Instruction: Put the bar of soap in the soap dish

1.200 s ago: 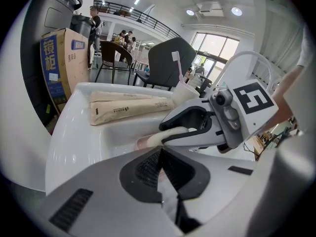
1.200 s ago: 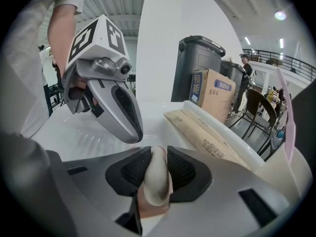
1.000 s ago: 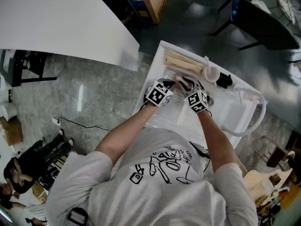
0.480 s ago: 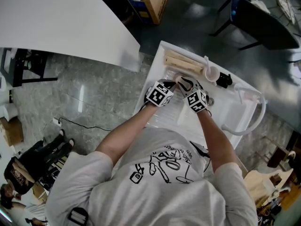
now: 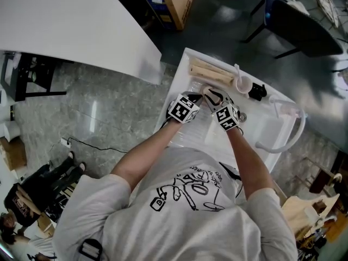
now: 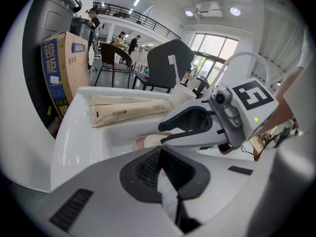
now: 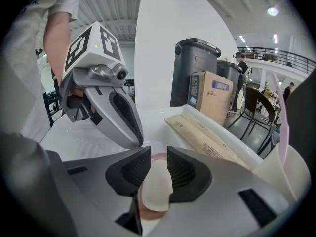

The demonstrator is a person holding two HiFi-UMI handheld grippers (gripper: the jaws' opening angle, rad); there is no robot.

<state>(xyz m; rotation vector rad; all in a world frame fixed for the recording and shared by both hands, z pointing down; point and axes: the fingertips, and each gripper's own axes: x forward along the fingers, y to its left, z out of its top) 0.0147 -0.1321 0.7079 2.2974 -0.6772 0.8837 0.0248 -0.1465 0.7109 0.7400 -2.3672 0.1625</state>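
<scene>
My right gripper is shut on the cream bar of soap. It holds the bar just above the pink soap dish, which shows behind and under the soap. In the left gripper view the dish lies on the white tray under the right gripper. My left gripper has its jaws together with nothing clearly between them, and its tip sits close beside the dish. In the head view both grippers, left and right, meet over the tray.
Long paper-wrapped packets lie at the tray's far edge. A cup with a toothbrush and a small black object stand to their right. A curved white tube arcs at the right. A cardboard box stands beyond the tray.
</scene>
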